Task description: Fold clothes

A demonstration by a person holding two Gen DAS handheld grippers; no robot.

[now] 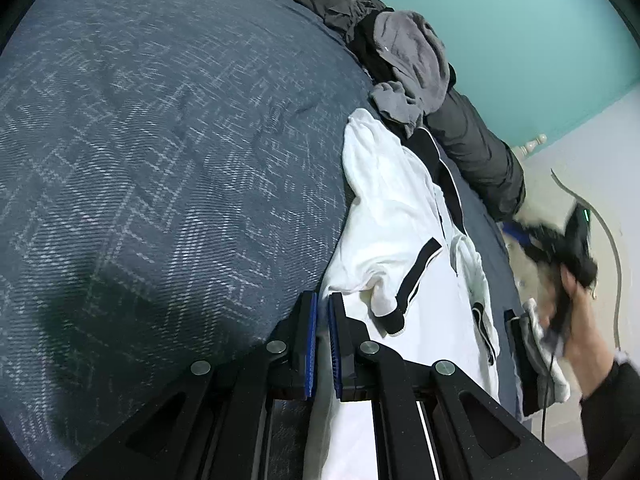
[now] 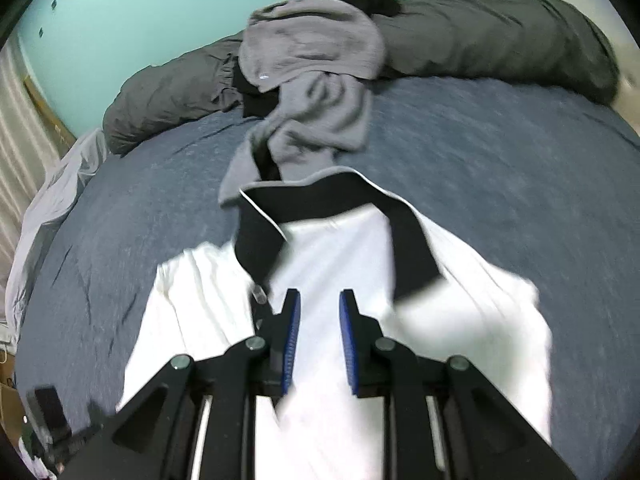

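A white jacket (image 1: 392, 208) with a black collar (image 2: 340, 196) and black cuffs lies on the blue bedspread (image 1: 160, 140). One sleeve is folded across its front. My left gripper (image 1: 323, 312) is shut at the jacket's left edge, and I cannot tell whether cloth is pinched. My right gripper (image 2: 319, 300) hovers over the jacket's chest just below the collar, its blue pads (image 2: 294, 332) a little apart with nothing between them. In the left wrist view the right gripper (image 1: 560, 240) is a blur beyond the jacket's right side, held by a hand (image 1: 580, 340).
A grey garment (image 2: 316, 80) lies crumpled just beyond the collar, over a black one. A dark grey rolled duvet (image 2: 500, 36) runs along the teal wall (image 1: 520, 20). A pale sheet (image 2: 52, 192) hangs off the bed's left edge. Bare bedspread spreads left of the jacket.
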